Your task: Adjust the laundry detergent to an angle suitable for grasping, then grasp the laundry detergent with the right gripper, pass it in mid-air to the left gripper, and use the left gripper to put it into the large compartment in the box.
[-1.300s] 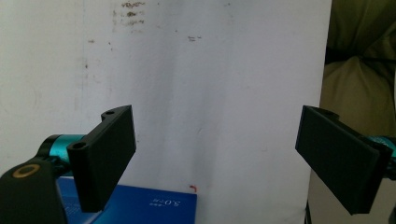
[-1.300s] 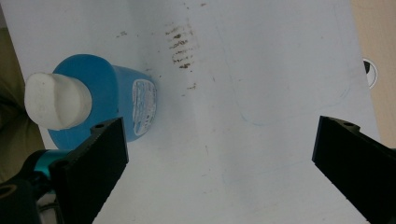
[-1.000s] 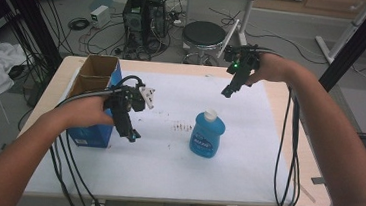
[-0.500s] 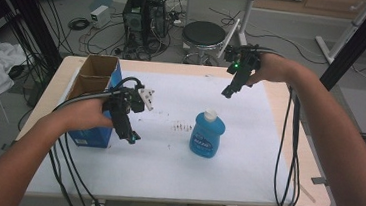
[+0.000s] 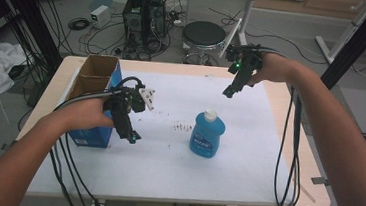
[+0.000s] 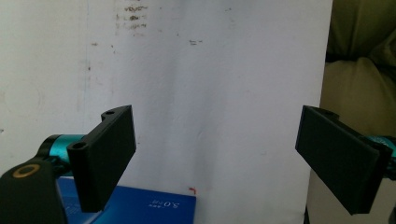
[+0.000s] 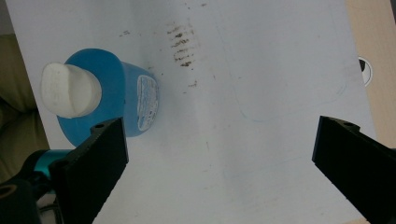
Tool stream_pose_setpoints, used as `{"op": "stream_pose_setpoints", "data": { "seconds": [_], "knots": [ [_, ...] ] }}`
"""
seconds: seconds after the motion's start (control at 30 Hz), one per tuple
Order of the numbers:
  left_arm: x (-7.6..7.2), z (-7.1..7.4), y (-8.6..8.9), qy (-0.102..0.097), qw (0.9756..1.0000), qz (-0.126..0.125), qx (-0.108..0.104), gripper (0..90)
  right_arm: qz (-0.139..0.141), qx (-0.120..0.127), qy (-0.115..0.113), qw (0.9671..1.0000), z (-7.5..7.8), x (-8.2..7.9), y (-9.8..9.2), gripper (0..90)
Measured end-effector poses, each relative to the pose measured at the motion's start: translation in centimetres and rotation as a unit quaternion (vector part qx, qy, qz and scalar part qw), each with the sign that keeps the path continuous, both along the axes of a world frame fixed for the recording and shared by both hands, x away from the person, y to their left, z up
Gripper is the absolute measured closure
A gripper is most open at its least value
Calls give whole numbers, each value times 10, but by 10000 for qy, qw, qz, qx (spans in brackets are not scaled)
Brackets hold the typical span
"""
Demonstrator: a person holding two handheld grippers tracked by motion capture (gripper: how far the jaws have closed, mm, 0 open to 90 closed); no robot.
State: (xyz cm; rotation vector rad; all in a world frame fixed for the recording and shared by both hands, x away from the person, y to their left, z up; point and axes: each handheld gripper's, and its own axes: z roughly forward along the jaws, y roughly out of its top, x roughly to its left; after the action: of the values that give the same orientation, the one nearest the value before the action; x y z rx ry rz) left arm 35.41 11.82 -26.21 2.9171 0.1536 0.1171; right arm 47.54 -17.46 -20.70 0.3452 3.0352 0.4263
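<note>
Blue bottle (image 5: 207,136) with white cap, standing upright at the centre of the high view on the white sheet (image 5: 175,167) covering the tabletop (image 5: 293,143); in the right gripper view it is sitting at the upper left (image 7: 112,93), seen from above, just beyond one jaw. Right gripper (image 5: 230,90) is hovering at the upper middle of the high view, well apart from the bottle, its jaws spreading wide with nothing between them. Left gripper (image 5: 130,136) is hanging at the left of centre, just beside a blue cardboard box (image 5: 90,135) with open flaps; its jaws are likewise standing wide apart and holding nothing. Dark smudges (image 5: 184,128) are marking the sheet just left of the bottle. Cables are trailing from both grippers toward the bottom edge.
</note>
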Motion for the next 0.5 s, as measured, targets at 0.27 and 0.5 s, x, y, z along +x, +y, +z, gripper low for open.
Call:
{"op": "stream_pose_setpoints", "data": {
  "seconds": [0.27,0.5],
  "knots": [
    [-2,-1,1,-13,10000,61,-64,122,-43,5,-37,10000,4,-6,-4,25],
    [-3,-2,1,-43,9998,78,-157,122,-155,41,-63,9999,6,-10,-10,25]
  ]
}}
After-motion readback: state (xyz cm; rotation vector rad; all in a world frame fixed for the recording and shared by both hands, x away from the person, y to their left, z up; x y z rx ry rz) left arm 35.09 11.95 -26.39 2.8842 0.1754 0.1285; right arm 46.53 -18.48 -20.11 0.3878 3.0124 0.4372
